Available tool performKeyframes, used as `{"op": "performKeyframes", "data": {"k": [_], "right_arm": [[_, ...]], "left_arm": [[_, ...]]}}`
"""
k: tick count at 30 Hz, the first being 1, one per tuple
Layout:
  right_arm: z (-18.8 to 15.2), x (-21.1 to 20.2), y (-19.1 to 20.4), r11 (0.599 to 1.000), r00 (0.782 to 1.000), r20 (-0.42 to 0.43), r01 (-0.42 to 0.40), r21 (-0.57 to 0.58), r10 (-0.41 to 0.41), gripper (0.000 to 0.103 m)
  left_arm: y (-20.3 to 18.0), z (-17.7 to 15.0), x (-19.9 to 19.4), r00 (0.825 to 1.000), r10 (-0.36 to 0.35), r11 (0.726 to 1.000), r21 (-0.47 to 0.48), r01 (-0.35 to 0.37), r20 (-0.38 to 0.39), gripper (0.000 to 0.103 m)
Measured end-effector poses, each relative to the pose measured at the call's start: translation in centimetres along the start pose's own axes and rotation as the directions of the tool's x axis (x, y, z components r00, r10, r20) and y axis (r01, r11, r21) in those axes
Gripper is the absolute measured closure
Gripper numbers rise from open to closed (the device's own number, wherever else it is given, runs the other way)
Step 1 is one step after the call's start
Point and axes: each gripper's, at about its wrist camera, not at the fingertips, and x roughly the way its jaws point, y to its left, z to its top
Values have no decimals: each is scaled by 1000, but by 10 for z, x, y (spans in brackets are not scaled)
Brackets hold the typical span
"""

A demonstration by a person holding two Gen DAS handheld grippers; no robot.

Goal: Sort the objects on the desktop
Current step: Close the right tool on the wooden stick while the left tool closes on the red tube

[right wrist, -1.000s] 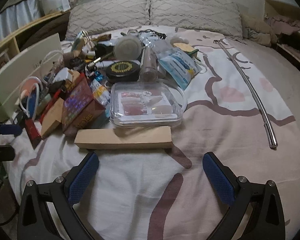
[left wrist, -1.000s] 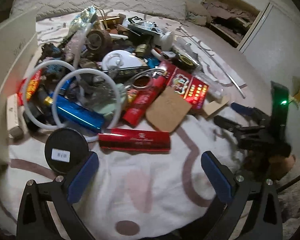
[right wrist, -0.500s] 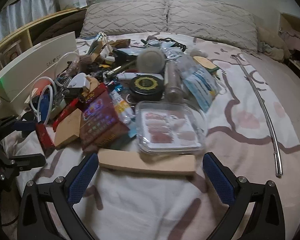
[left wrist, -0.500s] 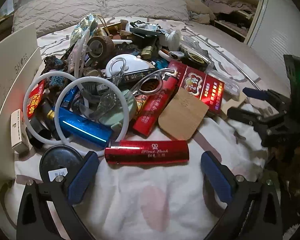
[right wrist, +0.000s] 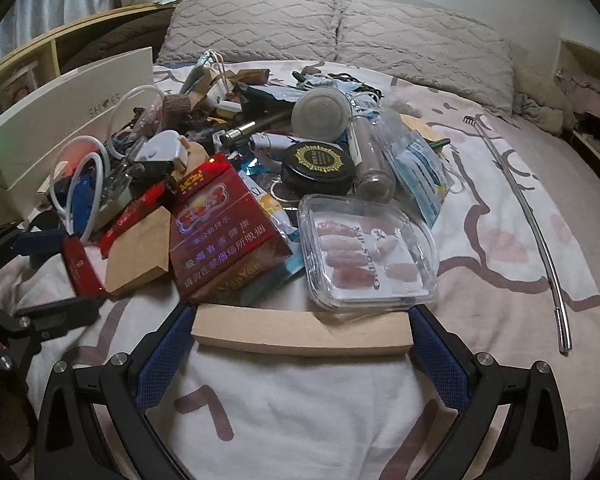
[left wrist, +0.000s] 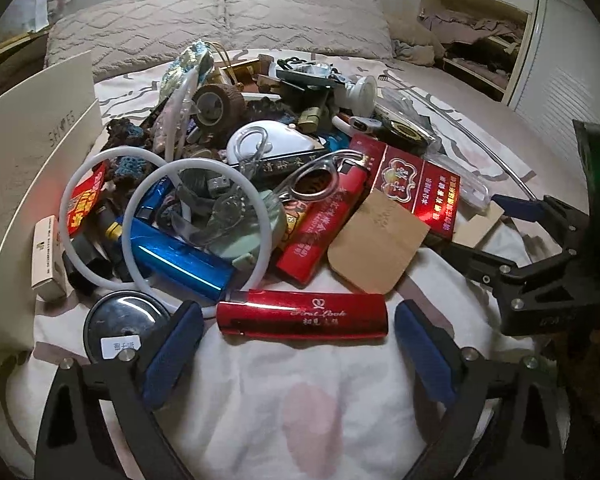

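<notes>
A pile of small desk objects lies on a bed. At its near edge a shiny red case [left wrist: 302, 316] lies crosswise between the fingers of my left gripper [left wrist: 298, 320]. The jaws are closing, and a small gap still shows at each end of the case. A long tan cardboard box [right wrist: 300, 330] lies crosswise between the blue pads [right wrist: 168, 356] of my right gripper [right wrist: 300, 316]. The pads stand right at its two ends without a visible squeeze. The left gripper [right wrist: 44, 272] also shows at the left edge of the right wrist view, astride the red case [right wrist: 80, 268].
A white shoe box [left wrist: 28, 168] stands along the left of the pile. A black round tin [left wrist: 120, 328] and a blue tube [left wrist: 180, 256] lie by the left finger. A clear lidded box [right wrist: 368, 256], a red carton [right wrist: 220, 232], a metal rod [right wrist: 540, 240] and pillows [right wrist: 340, 28] are around.
Both grippers have moved in toward the pile. The red case now lies between the left fingers, which have narrowed a little. The tan box now lies between the right fingers.
</notes>
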Motion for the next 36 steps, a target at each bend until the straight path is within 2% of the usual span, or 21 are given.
{"op": "performKeyframes", "data": {"k": [4, 8, 16, 26, 36], "right_arm": [[-4, -3, 0, 1000, 1000, 7, 2, 15, -3, 0], [-8, -8, 0, 1000, 1000, 15, -7, 25, 7, 4], [-15, -13, 6, 1000, 1000, -4, -11, 17, 11, 4], [-31, -30, 7, 1000, 999, -46, -26, 9, 26, 4], [-34, -22, 3, 999, 997, -68, -44, 23, 45, 2]], "left_arm": [[-1, -1, -1, 1000, 8, 1000, 3, -8, 4, 11], [-3, -3, -2, 1000, 4, 1000, 11, -4, 10, 20], [-7, -5, -6, 1000, -3, 1000, 28, 2, 13, 20], [-14, -15, -27, 999, -27, 997, 76, 29, -24, 20], [-17, -21, -14, 997, 13, 996, 83, -7, -76, 19]]}}
